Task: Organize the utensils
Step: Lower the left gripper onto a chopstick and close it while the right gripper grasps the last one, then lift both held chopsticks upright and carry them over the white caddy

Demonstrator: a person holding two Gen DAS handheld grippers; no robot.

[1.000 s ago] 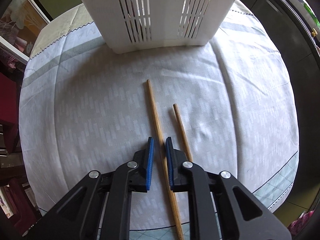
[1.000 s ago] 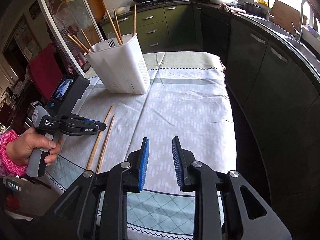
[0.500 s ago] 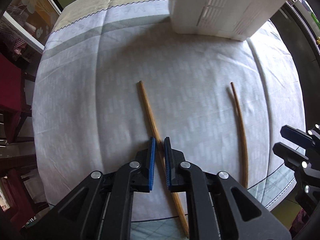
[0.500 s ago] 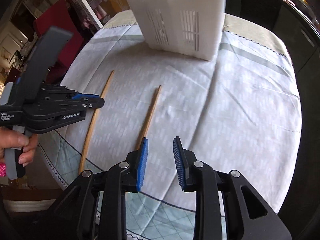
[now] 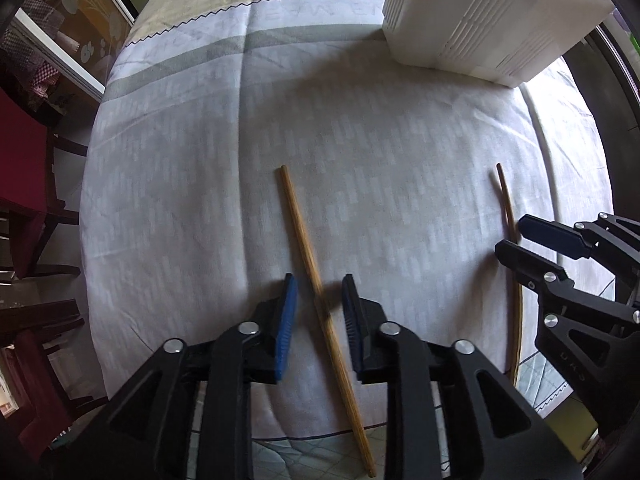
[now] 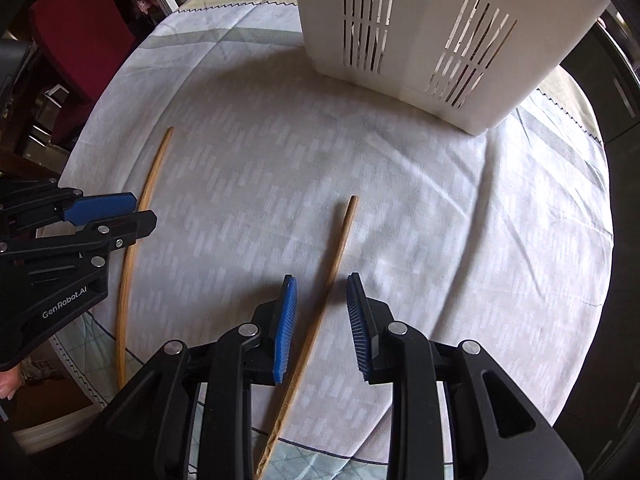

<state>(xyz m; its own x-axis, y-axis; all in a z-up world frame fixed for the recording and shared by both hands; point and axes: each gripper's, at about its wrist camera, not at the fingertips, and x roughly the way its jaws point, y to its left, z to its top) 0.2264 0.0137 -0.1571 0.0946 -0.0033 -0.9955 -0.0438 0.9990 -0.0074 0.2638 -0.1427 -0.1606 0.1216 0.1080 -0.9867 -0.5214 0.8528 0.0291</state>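
- My left gripper [image 5: 316,312] points straight down at the tablecloth [image 5: 200,200] with its jaws apart; they have just been opening, and the left chopstick [image 5: 308,256] lies between the blue pads [image 5: 287,320], free of both.
- My right gripper [image 6: 322,316] also points down, jaws parted around the right chopstick [image 6: 332,264]. Neither pad presses on it, so I read this one as open and holding nothing too.
- Both chopsticks lie flat on the cloth near the table's near edge, well apart from each other. Each has its far tip aimed roughly toward the white slotted utensil holder [image 6: 420,40], which stands at the far side of the table.
- What the next move turns on: each stick's long axis runs along the line of the fingers, near to far, so it crosses the gap between the pads squarely. The pads would close across the thin width, which I judge the right way to pinch a round stick.
- Each hand already straddles its own stick, so neither needs to reach across. In the right camera, the holder looks closer to the right stick.
- I judge the grasp not yet made on either side. Closing the jaws comes next, then a lift and a carry to the holder's open top, which neither camera shows.
- Risk as I see it: a round stick may roll or skid out as the pads close.
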